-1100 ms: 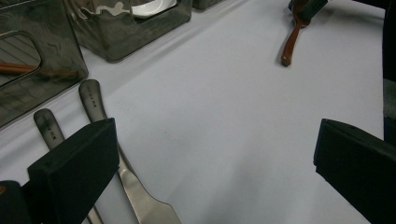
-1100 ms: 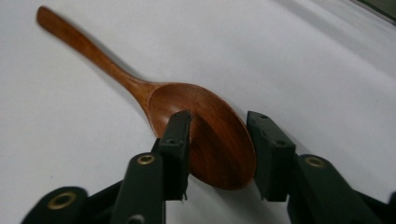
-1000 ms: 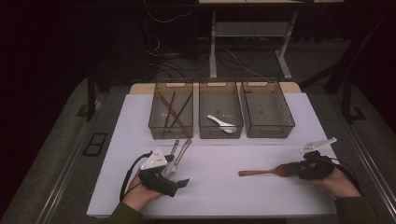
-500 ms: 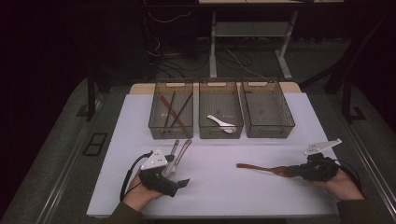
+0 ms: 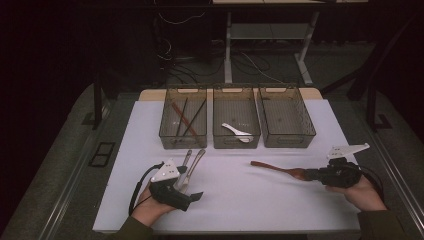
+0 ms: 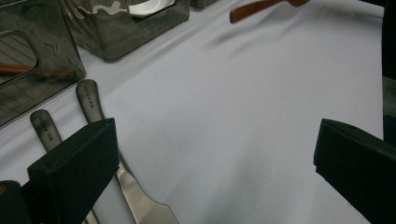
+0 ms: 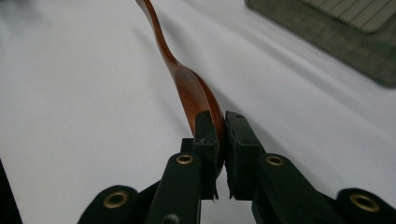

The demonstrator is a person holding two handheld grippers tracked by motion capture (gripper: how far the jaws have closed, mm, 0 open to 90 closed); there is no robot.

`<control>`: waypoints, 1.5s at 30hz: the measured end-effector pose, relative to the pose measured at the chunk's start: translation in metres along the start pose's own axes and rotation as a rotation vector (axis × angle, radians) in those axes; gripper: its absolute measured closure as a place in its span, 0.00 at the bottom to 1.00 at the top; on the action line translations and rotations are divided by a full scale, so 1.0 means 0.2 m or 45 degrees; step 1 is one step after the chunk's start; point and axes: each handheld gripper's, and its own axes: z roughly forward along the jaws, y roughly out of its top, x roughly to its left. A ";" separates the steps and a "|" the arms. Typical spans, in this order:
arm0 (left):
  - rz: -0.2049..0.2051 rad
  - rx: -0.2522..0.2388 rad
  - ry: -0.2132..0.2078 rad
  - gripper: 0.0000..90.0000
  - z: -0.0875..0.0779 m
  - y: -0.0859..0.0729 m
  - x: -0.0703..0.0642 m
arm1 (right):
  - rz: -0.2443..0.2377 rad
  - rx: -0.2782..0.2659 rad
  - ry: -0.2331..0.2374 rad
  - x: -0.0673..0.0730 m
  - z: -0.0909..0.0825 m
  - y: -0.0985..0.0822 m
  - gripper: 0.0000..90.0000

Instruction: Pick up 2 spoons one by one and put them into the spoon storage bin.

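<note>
Meanwhile right tongs (image 7: 218, 122) pinch the wooden spoon (image 7: 189, 91) over open tabletop (image 5: 240, 200).

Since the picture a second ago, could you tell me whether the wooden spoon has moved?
Yes. The wooden spoon, clamped in the right gripper, has its handle tip slightly farther left and nearer the middle bin than a second ago.

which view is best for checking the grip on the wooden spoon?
Right gripper view: the right tongs pinch the wooden spoon by its bowl, close up. The high view shows the whole spoon, small, handle toward the bins. The left gripper view catches its handle end at the top edge.
</note>
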 end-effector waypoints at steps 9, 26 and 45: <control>-0.003 -0.007 -0.004 0.00 0.00 0.00 0.00 | 0.020 -0.076 -0.029 0.01 -0.01 0.12 0.92; -0.010 -0.013 -0.004 0.00 0.01 0.00 0.00 | 0.061 -0.198 -0.142 0.06 0.04 0.41 0.92; -0.013 -0.018 -0.015 0.00 0.01 -0.01 0.00 | 0.157 -0.169 -0.326 0.07 0.39 0.79 0.92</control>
